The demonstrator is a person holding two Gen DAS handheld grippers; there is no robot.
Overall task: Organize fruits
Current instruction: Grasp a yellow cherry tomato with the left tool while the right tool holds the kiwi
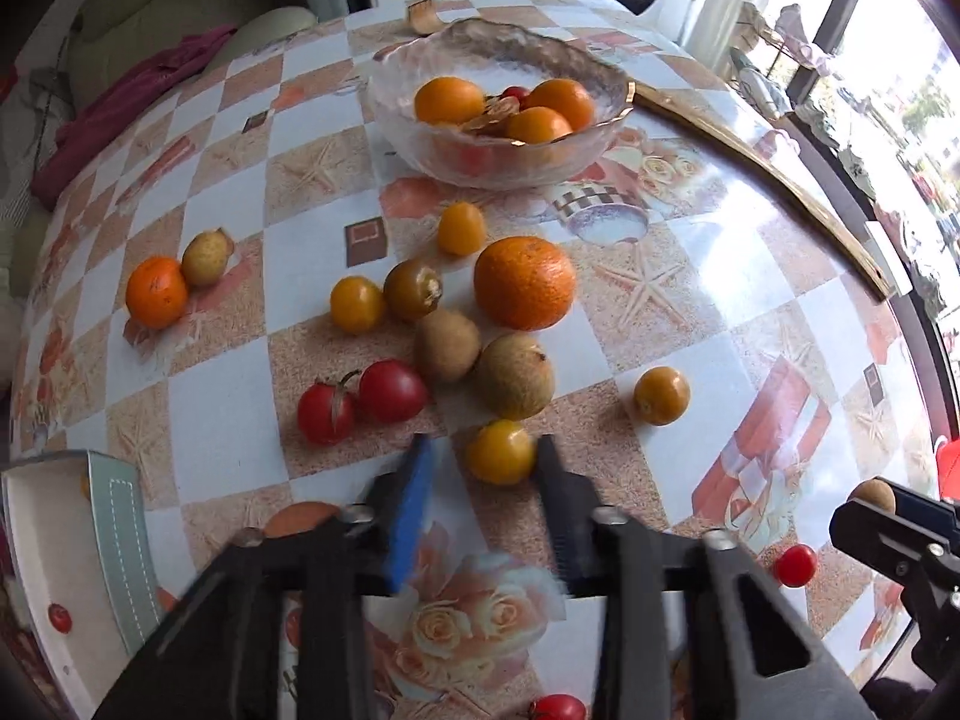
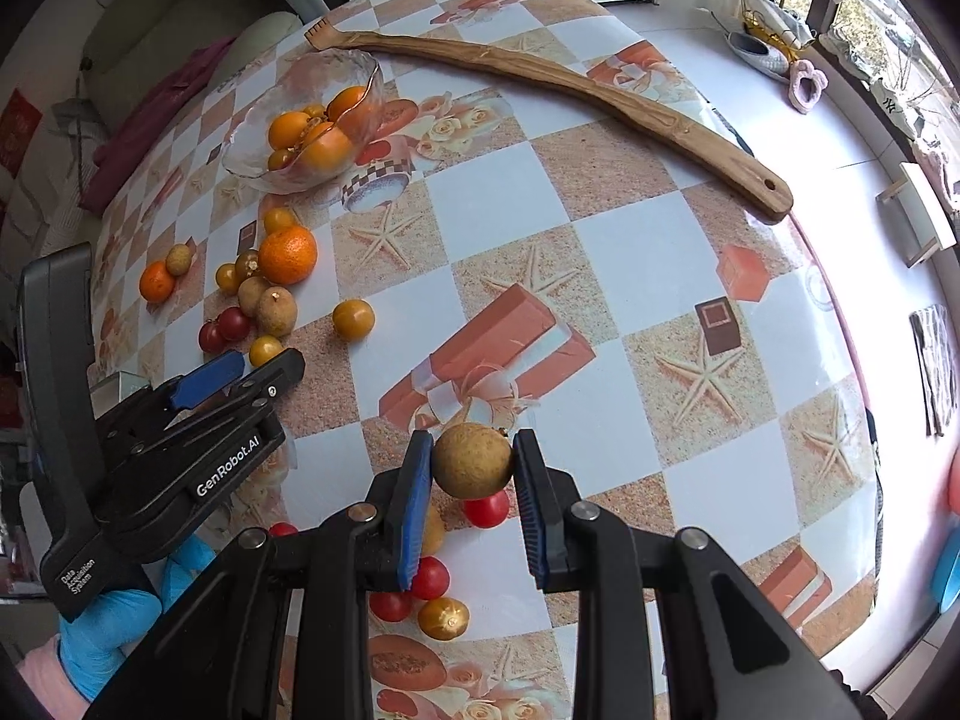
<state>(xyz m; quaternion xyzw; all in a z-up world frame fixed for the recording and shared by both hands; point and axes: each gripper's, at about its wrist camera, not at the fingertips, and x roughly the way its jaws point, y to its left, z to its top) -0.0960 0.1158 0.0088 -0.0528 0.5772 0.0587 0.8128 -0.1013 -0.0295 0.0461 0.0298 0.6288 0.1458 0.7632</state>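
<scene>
Holding a small brown fruit (image 2: 473,460) between its blue pads, the right gripper (image 2: 474,468) has its jaws closed onto it, lifted clear of the patterned table (image 2: 600,276). Below and behind that fruit, at about 6 o'clock in the right wrist view, lie several loose pieces: red cherry tomatoes (image 2: 429,577) and a yellow tomato (image 2: 443,618).

The left gripper (image 1: 483,468) has its jaws spread wide and grips nothing; a yellow tomato (image 1: 501,451) sits on the table between its fingertips, just beside the right-hand finger, so I judge it the likely next pick.

Farther out, at 12 o'clock from the left gripper, a loose cluster waits on the table: two red tomatoes (image 1: 360,399), two brown fruits (image 1: 483,363), a big orange (image 1: 524,282) and more yellow tomatoes. At 10 o'clock sit a small orange (image 1: 156,291) and another brown fruit touching it.

Farthest, the glass bowl (image 1: 384,90) at 12 o'clock already contains three or so oranges (image 1: 450,99) and a red tomato.

By my reading the sorting is under halfway: a few fruits are in the bowl, one is in hand, and well over a dozen remain scattered.
</scene>
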